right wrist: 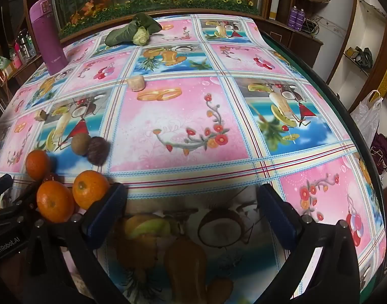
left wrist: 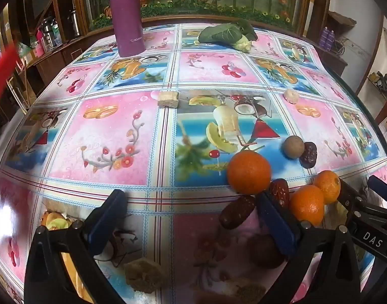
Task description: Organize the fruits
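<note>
Patterned tablecloth (left wrist: 117, 131) bears three oranges (left wrist: 249, 172); both grippers' fingers (left wrist: 109, 217) spread wide, empty.

You are working at a table (right wrist: 327, 106) covered in a glossy cloth printed with pink floral and blue tropical squares; light glares off it at your near left. Directly behind it stands a dark wood-framed glass cabinet (left wrist: 307, 12) showing bamboo stalks and orange flowers. To your right, a white wall (right wrist: 345, 33) carries open shelves (right wrist: 358, 58) with clutter. A white plastic bag (right wrist: 369, 116) hangs at the table's right side. To your left, dark wooden shelving (left wrist: 49, 50) holds bottles.
</note>
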Available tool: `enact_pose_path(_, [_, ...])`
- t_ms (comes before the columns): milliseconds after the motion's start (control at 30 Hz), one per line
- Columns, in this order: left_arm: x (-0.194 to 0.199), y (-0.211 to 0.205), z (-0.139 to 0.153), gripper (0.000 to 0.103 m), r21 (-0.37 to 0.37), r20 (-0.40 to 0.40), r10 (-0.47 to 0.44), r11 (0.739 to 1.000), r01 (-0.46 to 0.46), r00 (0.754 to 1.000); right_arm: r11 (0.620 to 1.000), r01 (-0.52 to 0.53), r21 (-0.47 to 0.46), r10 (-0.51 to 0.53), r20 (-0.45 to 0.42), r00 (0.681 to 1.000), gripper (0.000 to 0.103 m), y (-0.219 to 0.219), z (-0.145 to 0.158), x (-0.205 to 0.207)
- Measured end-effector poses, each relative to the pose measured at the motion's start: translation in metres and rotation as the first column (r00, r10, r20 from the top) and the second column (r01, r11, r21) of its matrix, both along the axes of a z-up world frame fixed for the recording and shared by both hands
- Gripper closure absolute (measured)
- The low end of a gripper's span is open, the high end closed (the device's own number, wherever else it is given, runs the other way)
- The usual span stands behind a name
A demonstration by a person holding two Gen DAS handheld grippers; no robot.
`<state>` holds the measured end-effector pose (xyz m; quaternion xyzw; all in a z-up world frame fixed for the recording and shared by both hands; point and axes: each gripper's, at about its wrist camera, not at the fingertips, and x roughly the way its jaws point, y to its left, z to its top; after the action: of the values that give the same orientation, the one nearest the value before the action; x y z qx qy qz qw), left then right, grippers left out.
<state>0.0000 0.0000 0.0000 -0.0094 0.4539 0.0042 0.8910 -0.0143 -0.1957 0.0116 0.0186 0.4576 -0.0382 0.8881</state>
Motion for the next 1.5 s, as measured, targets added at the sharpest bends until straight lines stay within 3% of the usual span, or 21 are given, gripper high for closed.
enact_pose_path(1100, [0.000,0.000,0.000,0.000,0.001,-0.002,0.000,1.000,0.000,1.000,1.000,0.001,0.000,-0.001,-0.001,1.000,0.000,0.001,-0.003,0.005])
enact_pose_path(1233, [0.004,0.001,-0.001,0.001,0.005,-0.045,-0.004,1.000,0.004,0.999,0.999,-0.036,0.011,0.036,-0.014,0.999,0.000,0.001,-0.004,0.007])
enact_pose_path(1367, [-0.020,0.004,0.017,0.001,0.080,0.067,0.058,0.995,-0.063,0.996,0.999,-0.050,-0.005,0.050,0.133,0.990,0.000,0.000,0.018,-0.018])
enact_pose_path(1500, [-0.041,0.012,0.040,0.001,0.082,0.129,0.058,0.994,-0.069,0.990,0.993,-0.116,0.038,0.102,0.271,0.957,0.000,0.004,0.040,-0.045])
